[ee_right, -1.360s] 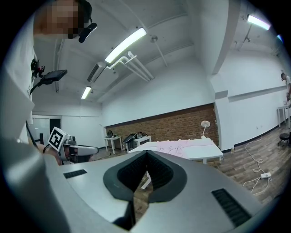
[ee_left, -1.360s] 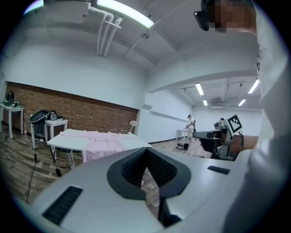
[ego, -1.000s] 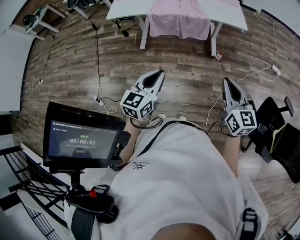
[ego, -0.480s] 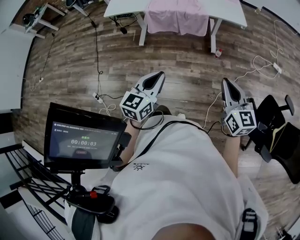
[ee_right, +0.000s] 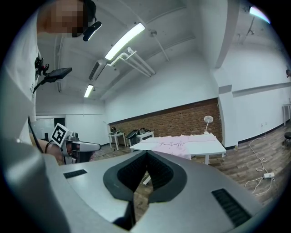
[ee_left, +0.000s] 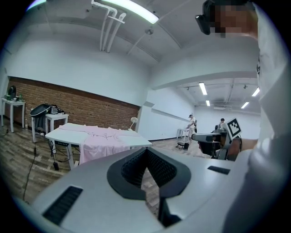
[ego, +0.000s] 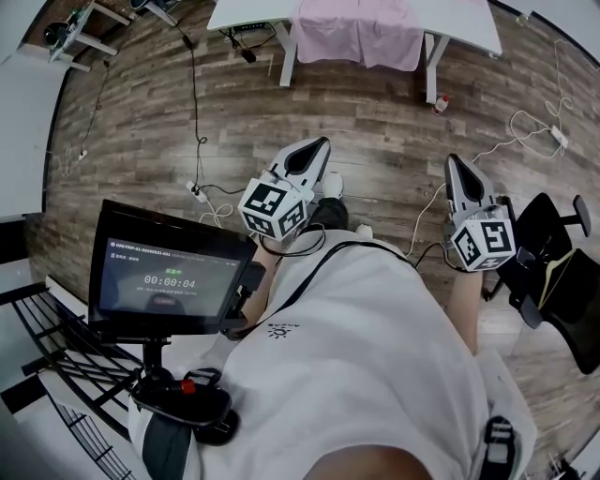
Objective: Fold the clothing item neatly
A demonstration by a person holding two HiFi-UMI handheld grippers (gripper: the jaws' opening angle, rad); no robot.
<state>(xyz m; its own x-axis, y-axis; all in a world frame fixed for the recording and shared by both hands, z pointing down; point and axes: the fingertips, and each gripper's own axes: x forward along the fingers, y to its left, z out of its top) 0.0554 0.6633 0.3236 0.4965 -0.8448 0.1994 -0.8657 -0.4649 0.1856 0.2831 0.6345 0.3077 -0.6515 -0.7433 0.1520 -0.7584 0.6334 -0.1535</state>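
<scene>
– Pink garment (ego: 358, 33), where was it in the head view?
– Draped over the front edge of the white table (ego: 253, 14), well across the wooden floor (ego: 375, 122). The left gripper (ego: 317, 145) and right gripper (ego: 454, 164) were held out in front of the person, far from it.
– Left gripper view?
– Jaws clenched together, nothing in them. Garment on the table beyond, off to the left.
– Right gripper view?
– Same deal, pinched closed and empty, with the garment on the table just past the tips.
</scene>
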